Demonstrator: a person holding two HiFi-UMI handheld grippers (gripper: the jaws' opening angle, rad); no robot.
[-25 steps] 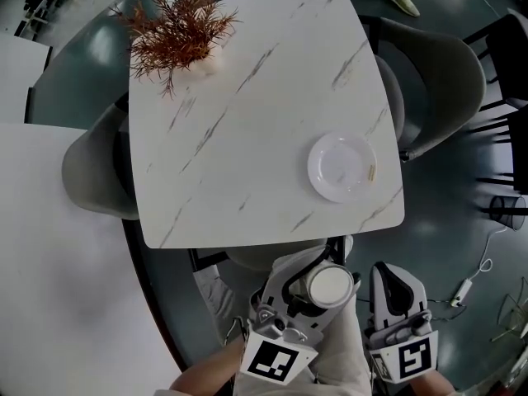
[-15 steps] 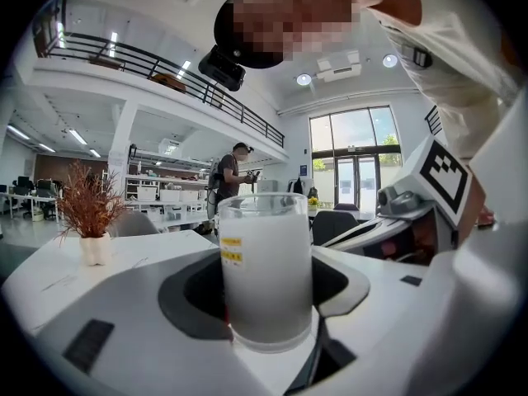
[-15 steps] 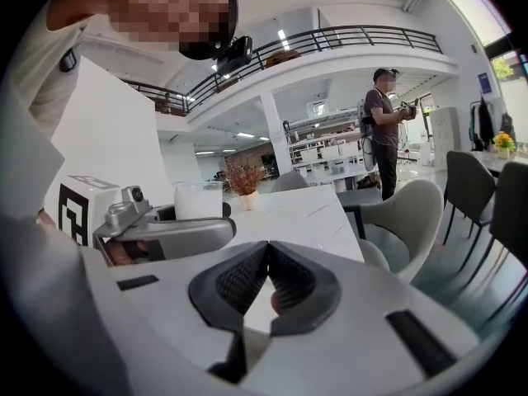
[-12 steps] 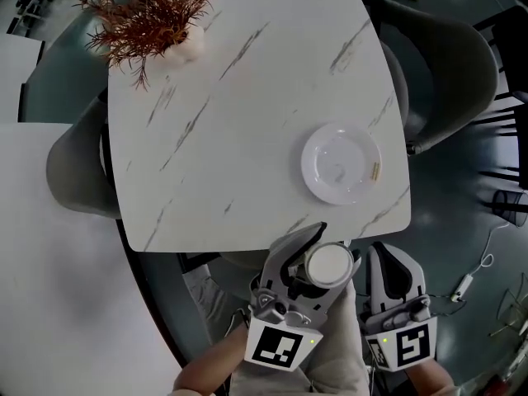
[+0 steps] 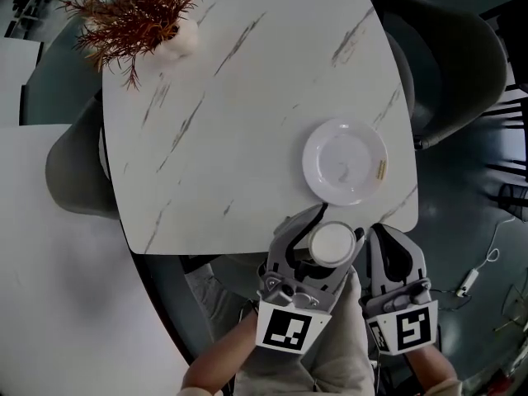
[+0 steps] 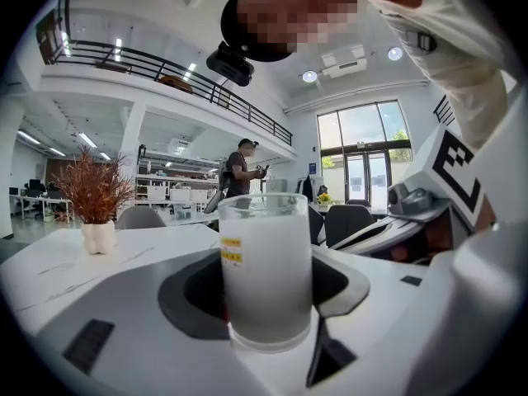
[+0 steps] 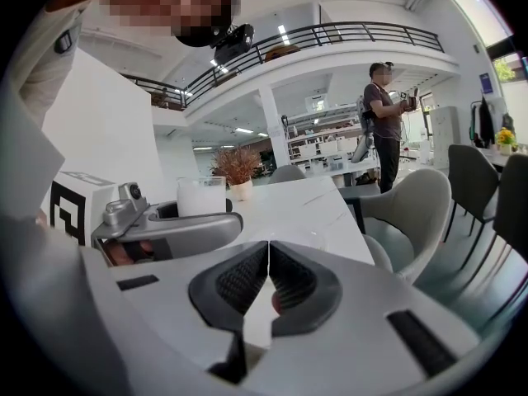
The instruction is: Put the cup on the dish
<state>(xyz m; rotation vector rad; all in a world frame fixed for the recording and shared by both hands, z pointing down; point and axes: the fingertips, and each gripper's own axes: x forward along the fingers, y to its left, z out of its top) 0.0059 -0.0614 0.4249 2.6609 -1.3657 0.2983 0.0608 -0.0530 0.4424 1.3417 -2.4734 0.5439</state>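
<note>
- The left gripper (image 5: 333, 228) holds the cup (image 6: 266, 271) with its jaws spread wide, one pad pressed against each side; the cup stands upright between them.
- The cup is frosted white glass with a clear rim; a small yellow label (image 6: 231, 252) sits on its side.
- In the head view the cup hangs at the table's near edge, just short of the dish (image 5: 345, 162); it is close to the dish's near rim but not touching it, and it is not on it.
- The dish is white, round and lies flat near the right corner of the marble-patterned table (image 5: 247, 97); a small yellowish mark shows near its right rim.
- The right gripper (image 7: 268, 283) has its jaws closed together with nothing between them; it sits just to the right of the left gripper, off the table's near edge.
- A reddish-brown plant (image 5: 136, 11) in a white pot (image 5: 177, 41) stands at the far left corner of the table, well apart from the dish.
- A grey chair (image 5: 462, 64) stands by the table's right side; another (image 5: 70, 172) stands at its left.
- A person (image 6: 239, 167) stands far back in the hall, seen in the left gripper view.
</note>
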